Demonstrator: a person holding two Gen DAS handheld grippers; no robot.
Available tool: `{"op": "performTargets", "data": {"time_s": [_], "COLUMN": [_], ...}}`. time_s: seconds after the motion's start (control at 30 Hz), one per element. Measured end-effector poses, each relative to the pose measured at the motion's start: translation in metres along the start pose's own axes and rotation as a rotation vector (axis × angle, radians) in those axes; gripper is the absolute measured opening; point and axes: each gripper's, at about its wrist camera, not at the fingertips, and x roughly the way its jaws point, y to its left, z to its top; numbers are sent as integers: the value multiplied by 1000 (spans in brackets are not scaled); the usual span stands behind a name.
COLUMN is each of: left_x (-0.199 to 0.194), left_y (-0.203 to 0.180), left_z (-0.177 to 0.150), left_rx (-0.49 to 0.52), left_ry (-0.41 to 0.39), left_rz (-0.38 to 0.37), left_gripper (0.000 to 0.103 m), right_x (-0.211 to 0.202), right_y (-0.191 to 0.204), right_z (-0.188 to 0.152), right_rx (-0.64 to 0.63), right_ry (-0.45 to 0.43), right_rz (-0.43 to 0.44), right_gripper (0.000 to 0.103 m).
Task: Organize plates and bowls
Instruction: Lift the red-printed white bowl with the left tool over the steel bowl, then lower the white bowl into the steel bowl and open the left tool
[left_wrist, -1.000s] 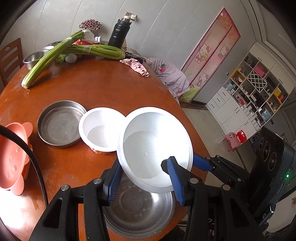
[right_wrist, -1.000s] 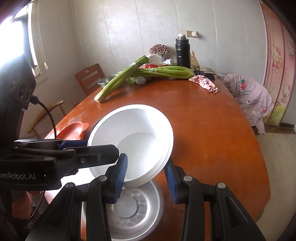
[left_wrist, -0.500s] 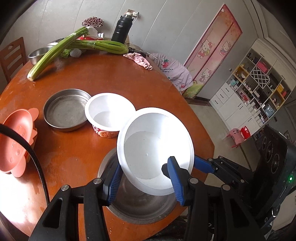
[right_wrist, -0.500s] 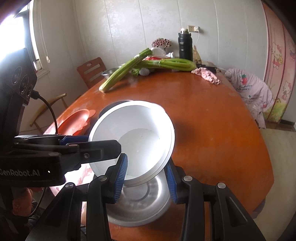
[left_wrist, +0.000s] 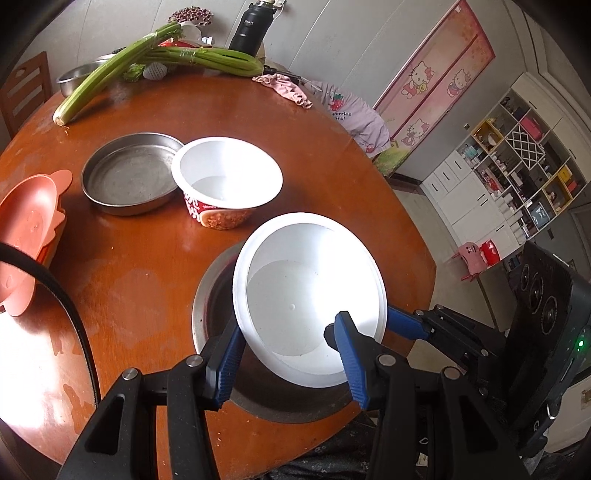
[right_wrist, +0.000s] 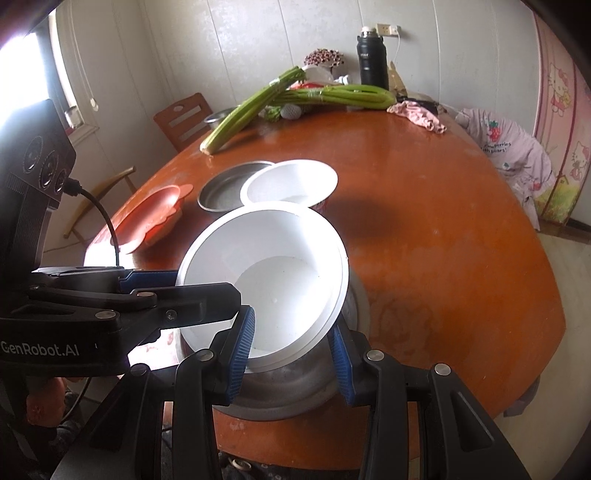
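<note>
- My left gripper (left_wrist: 291, 360) and right gripper (right_wrist: 291, 349) both pinch the tilted round white plastic bowl (left_wrist: 308, 299).
- Bowl hangs over the wide steel basin (left_wrist: 221, 280) (near table edge).

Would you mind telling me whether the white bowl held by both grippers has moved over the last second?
Yes. The white bowl has risen and drawn back from the printed cup, which now shows its side wall clear of the bowl's rim.
</note>
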Motion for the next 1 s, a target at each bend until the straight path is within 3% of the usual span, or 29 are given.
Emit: {"op": "performTargets", "data": {"time_s": [1.0], "left_x": [18], "left_y": [7], "left_z": [4], "left_rx": [-4], "left_ry": [56], "left_rz": [20], "left_gripper": [49], "right_x": [18], "right_y": [-5], "right_z": [-1], "right_rx": [-18], "right_ry": [89], "right_rz": [-9], "right_gripper": [42]}}
